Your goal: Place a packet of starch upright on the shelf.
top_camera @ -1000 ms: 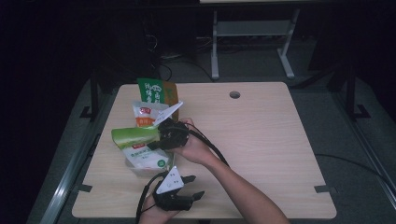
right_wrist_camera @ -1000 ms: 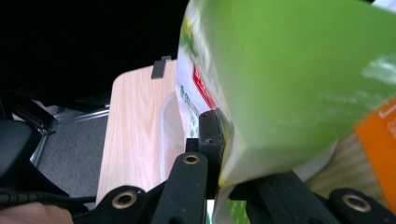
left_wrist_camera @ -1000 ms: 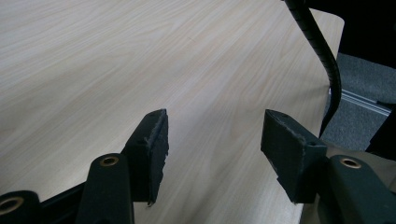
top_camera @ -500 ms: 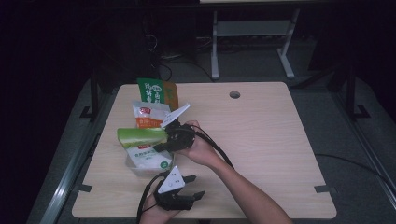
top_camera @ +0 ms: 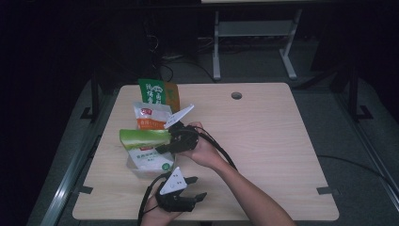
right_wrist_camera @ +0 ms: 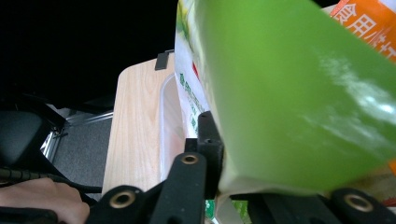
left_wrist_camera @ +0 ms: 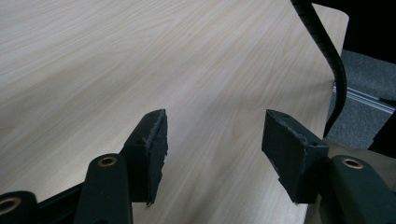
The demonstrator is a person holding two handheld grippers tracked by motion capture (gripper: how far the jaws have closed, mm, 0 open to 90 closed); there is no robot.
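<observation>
My right gripper (top_camera: 164, 146) is shut on the edge of a bag with a bright green top (top_camera: 143, 137) and holds it above a white bag with a green label (top_camera: 151, 161), which lies in a clear container (top_camera: 136, 172). In the right gripper view the green bag (right_wrist_camera: 289, 93) is pinched between my right gripper (right_wrist_camera: 224, 158) jaws, with the clear container (right_wrist_camera: 169, 121) below. My left gripper (top_camera: 198, 187) rests near the table's front edge, open. In the left gripper view its pads (left_wrist_camera: 152, 154) stand apart over bare wood.
An orange and white pouch (top_camera: 150, 117) lies behind the green bag, and a dark green and orange package (top_camera: 157, 93) stands at the back left. The table (top_camera: 268, 141) has a round hole (top_camera: 236, 95) near its far edge. A cable (left_wrist_camera: 327, 51) trails by the left gripper.
My right gripper has shifted slightly to the right with the green bag in it. The left gripper has stayed in place.
</observation>
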